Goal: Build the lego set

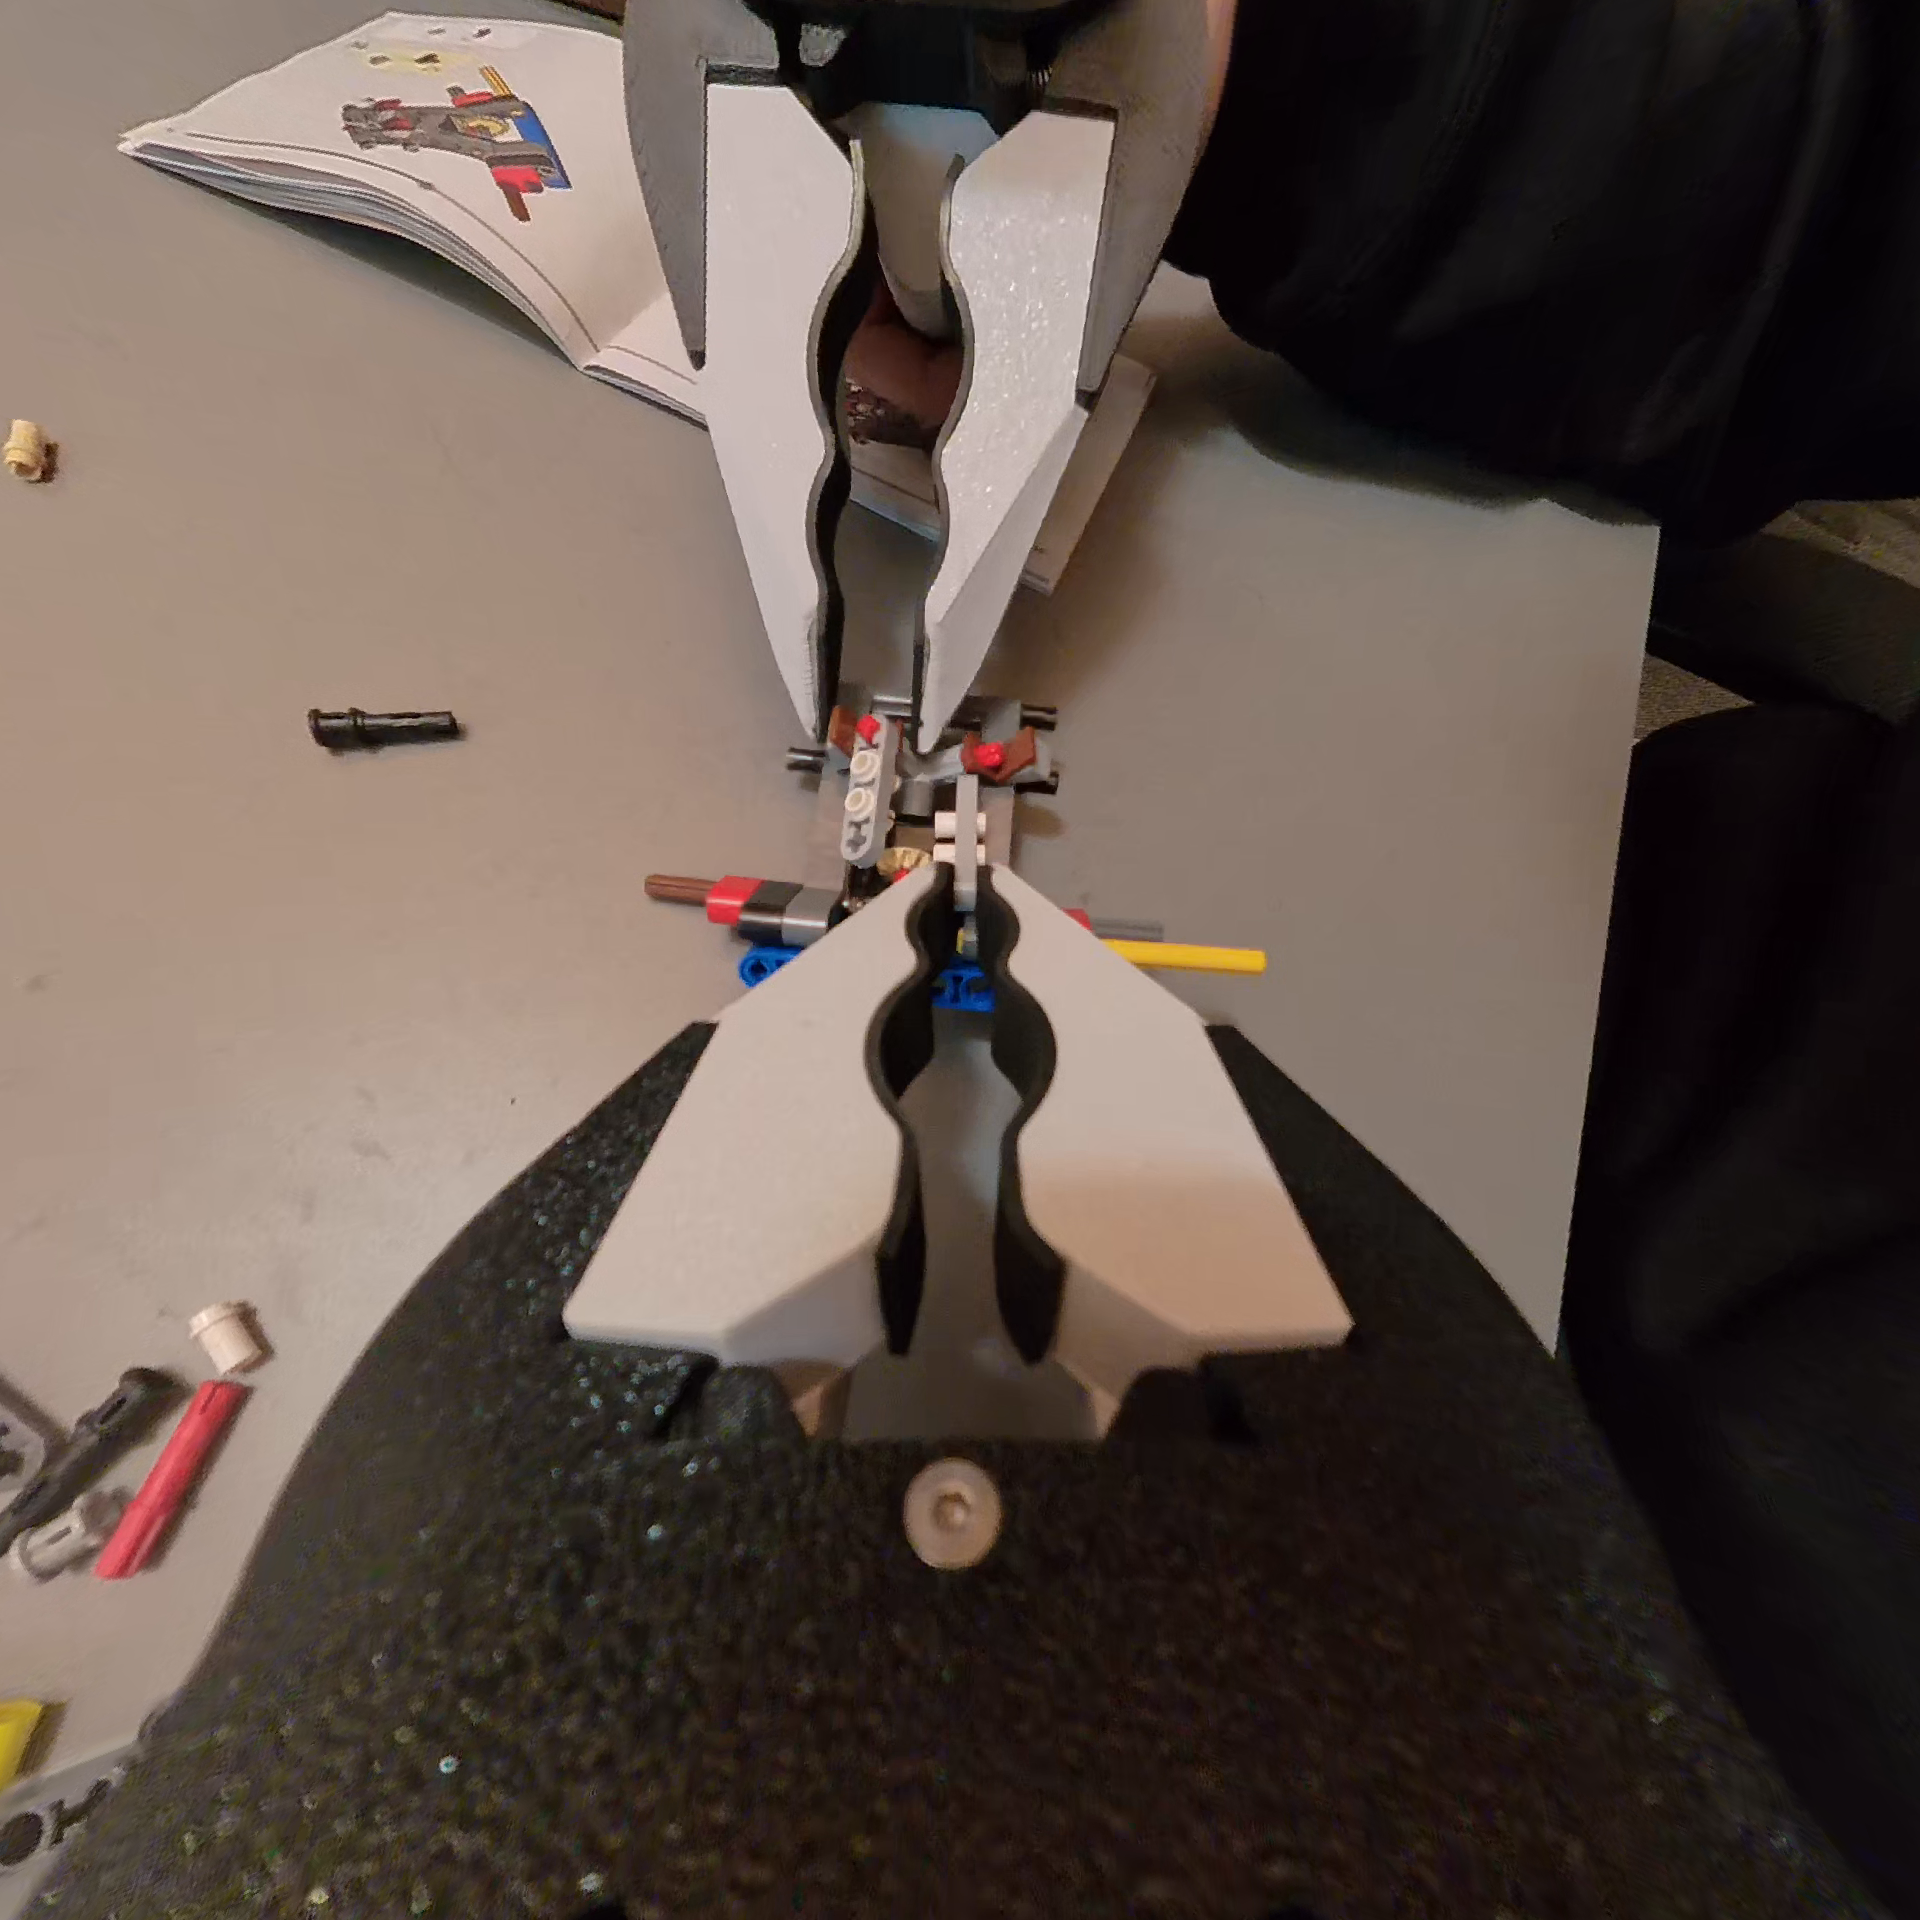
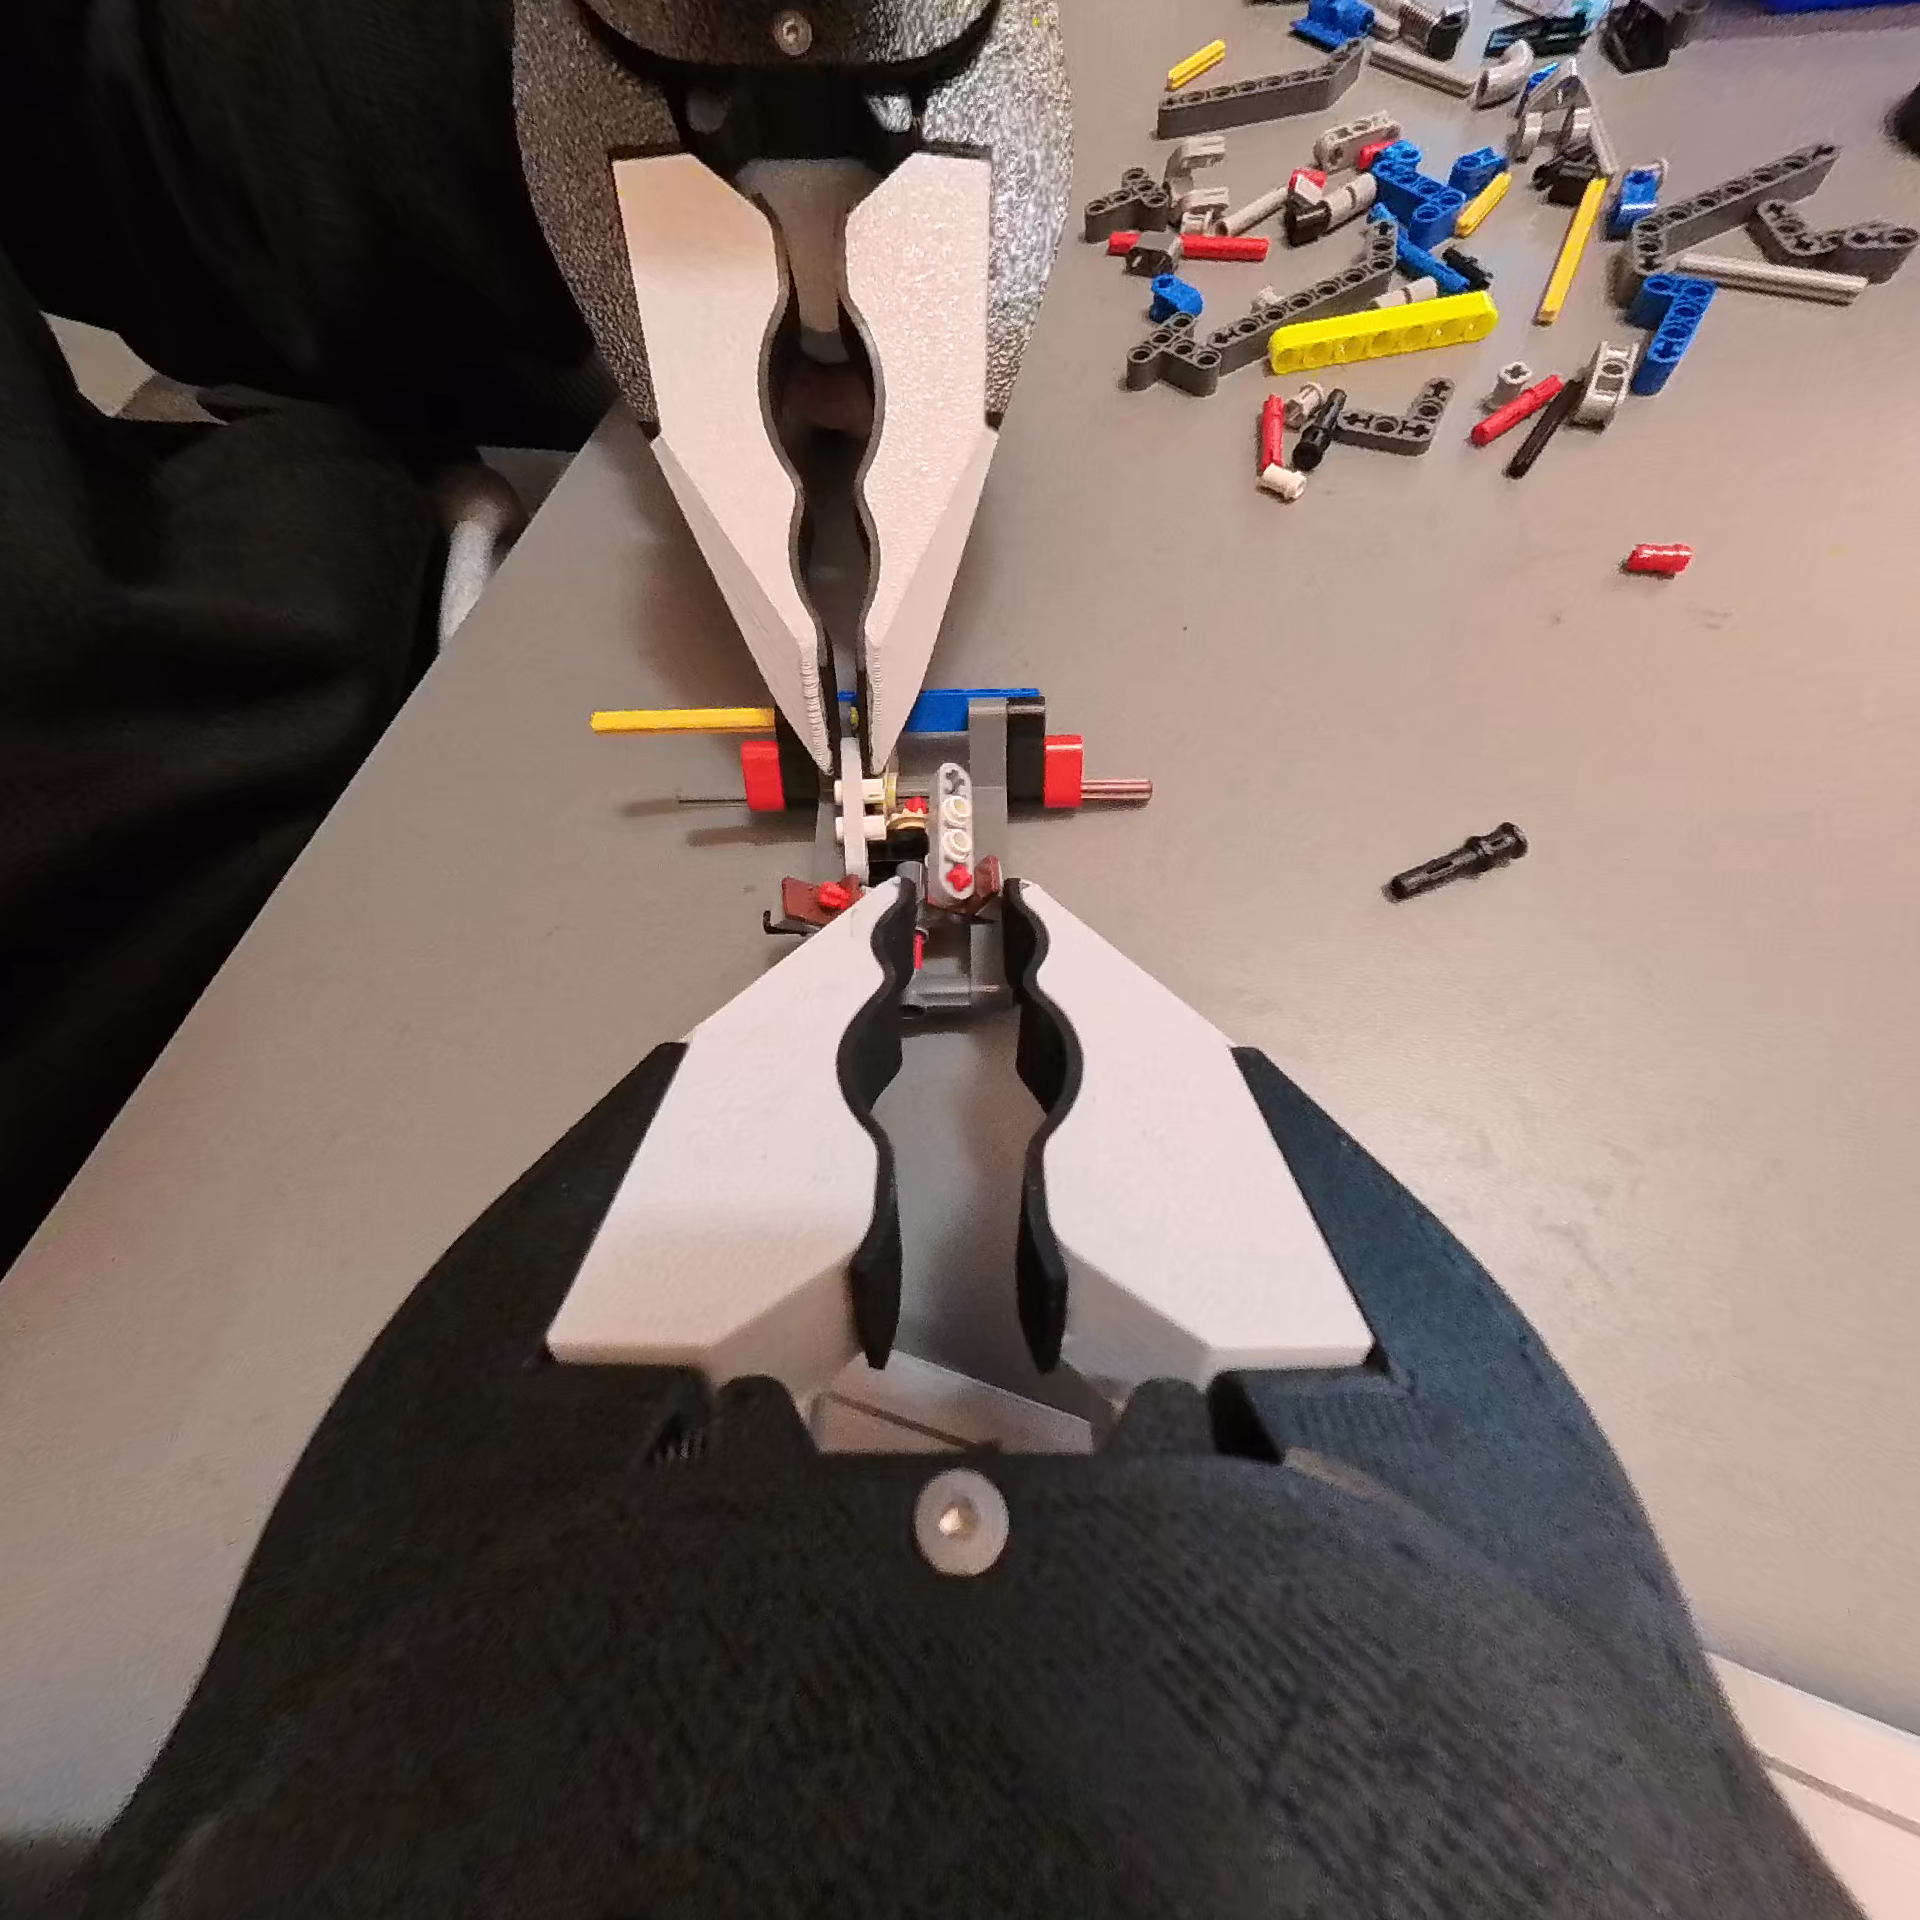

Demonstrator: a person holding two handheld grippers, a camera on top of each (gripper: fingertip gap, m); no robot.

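1. The left tool (image 1: 961, 899) is reaching in from the near side in the left wrist view, and its two light grey fingers are clenched on a thin light grey upright beam (image 1: 966, 831) of the small half-built lego model (image 1: 914, 831), which is sitting on the grey table (image 1: 312, 935) close to the table edge.
2. The model's long axis is lying across both tools: a brown axle end with a red bush (image 1: 727, 899) is pointing to one side and a thin yellow plastic axle (image 1: 1184, 956) to the other.
3. The right tool (image 2: 945, 888) is facing the left one from the opposite side, so the model is lying just between the two tips. Its fingers are standing a little apart around a dark grey and brown part of the model (image 2: 951, 951); I cannot tell if they are really pressing it.
4. I judge that both tools are equally near, and that the next push should go along the line between them.
5. A loose black plastic pin (image 2: 1460, 860) is lying near the model, a red pin (image 2: 1657, 558) further off, and a loose pile of grey, blue, yellow and red beams (image 2: 1455, 239) well apart.
6. An open paper instruction booklet (image 1: 416, 177) is lying behind the right tool.
7. No container is showing; all loose parts are lying directly on the table.
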